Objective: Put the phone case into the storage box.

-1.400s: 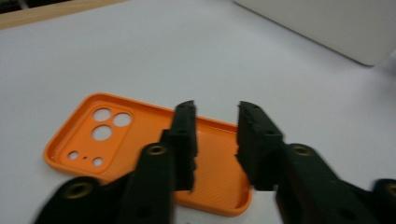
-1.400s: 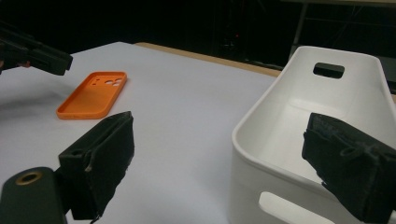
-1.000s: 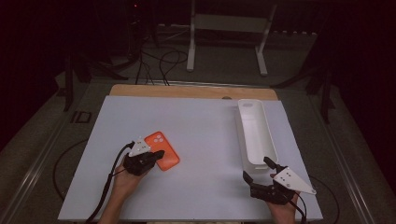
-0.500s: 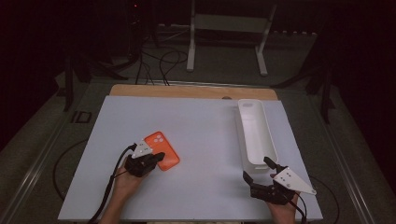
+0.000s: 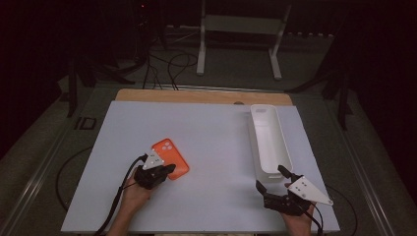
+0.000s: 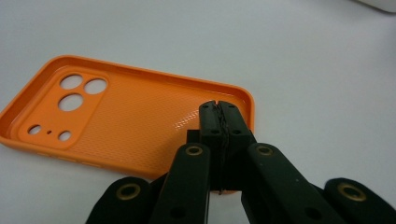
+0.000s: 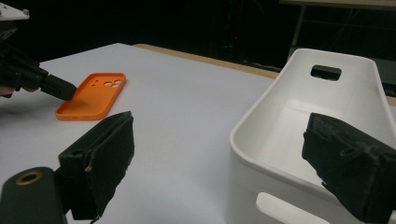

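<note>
An orange phone case (image 5: 169, 157) lies inside-up on the white table (image 5: 221, 142), left of the middle. My left gripper (image 5: 167, 170) is shut, and its tips rest over the near end of the case (image 6: 130, 116). Nothing shows between its jaws (image 6: 218, 109). A long white bin (image 5: 268, 137) stands at the right. My right gripper (image 5: 273, 179) is open at the bin's near end, one jaw on either side of the bin's corner (image 7: 261, 116). From the right gripper view (image 7: 224, 163) the case (image 7: 91, 95) shows farther off, with the left gripper (image 7: 56, 86) touching it.
A bare wooden strip (image 5: 196, 96) runs along the table's far edge. Beyond it stand a metal frame (image 5: 238, 44) and loose cables (image 5: 167, 64) on the floor. A small dark box (image 5: 86, 123) lies off the table's left side.
My left gripper has shifted slightly at the case's near end, and the case has barely moved. The right gripper has stayed where it was.
</note>
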Motion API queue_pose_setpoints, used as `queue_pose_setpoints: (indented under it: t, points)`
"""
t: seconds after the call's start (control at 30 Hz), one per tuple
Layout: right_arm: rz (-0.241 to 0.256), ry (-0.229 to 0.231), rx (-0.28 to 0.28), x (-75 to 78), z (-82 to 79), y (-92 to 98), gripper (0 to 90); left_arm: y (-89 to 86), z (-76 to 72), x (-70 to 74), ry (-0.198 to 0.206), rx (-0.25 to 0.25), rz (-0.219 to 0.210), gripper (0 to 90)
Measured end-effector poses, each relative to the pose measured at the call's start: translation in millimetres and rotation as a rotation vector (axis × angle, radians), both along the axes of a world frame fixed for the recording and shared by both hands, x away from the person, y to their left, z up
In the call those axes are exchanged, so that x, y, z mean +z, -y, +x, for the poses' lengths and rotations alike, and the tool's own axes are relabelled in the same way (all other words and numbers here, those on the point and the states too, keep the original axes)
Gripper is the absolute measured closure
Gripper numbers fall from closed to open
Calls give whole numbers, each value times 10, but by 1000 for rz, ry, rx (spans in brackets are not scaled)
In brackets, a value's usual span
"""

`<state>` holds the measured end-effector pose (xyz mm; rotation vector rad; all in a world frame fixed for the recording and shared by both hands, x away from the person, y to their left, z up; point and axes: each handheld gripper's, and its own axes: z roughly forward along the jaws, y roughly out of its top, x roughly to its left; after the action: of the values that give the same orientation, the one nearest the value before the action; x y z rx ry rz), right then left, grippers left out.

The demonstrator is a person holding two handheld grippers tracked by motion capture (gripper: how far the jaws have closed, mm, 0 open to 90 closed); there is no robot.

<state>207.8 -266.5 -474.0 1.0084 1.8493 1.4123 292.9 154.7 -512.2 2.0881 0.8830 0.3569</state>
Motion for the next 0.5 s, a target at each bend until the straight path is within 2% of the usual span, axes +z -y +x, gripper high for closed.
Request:
queue_pose_setpoints:
  t: [0.1,0.37,0.47,0.5]
  points:
    - [-1,-1,1,0,-2,-2,92,7,-3,-9,-3,-3,-2,900]
    - [0,-2,0,-4,0,-9,92,30,-9,-40,-51,-1,3,900]
    - [-1,-2,0,-4,0,-8,92,41,-12,-50,-56,-4,6,900]
    - [-1,-1,1,-4,1,-6,92,47,-16,-60,-62,-4,16,900]
